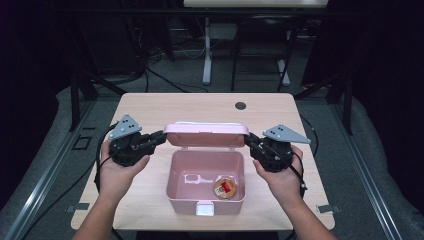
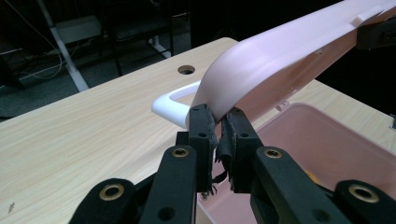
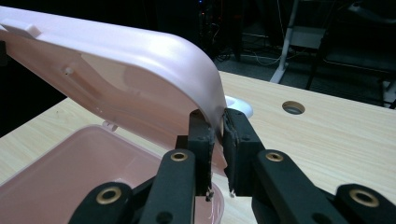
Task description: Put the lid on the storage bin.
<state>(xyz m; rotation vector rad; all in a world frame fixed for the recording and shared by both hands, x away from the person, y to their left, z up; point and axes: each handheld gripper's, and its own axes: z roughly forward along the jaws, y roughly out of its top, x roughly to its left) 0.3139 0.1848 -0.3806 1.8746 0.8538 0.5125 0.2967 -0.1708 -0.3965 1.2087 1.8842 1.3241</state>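
At the centre of the high view, on the pale wood counter [image 1: 150,107], the left tool [image 1: 159,137] and right tool [image 1: 249,140] pinch opposite ends of the pink plastic box's hinged lid [image 1: 206,134], which looks light, stiff and slippery, so its thin side rims seem the best hold.

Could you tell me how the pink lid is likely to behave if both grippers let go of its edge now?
The lid stands half open over the box, so it would probably drop shut. It looks like stiff, light plastic; it shouldn't flop.
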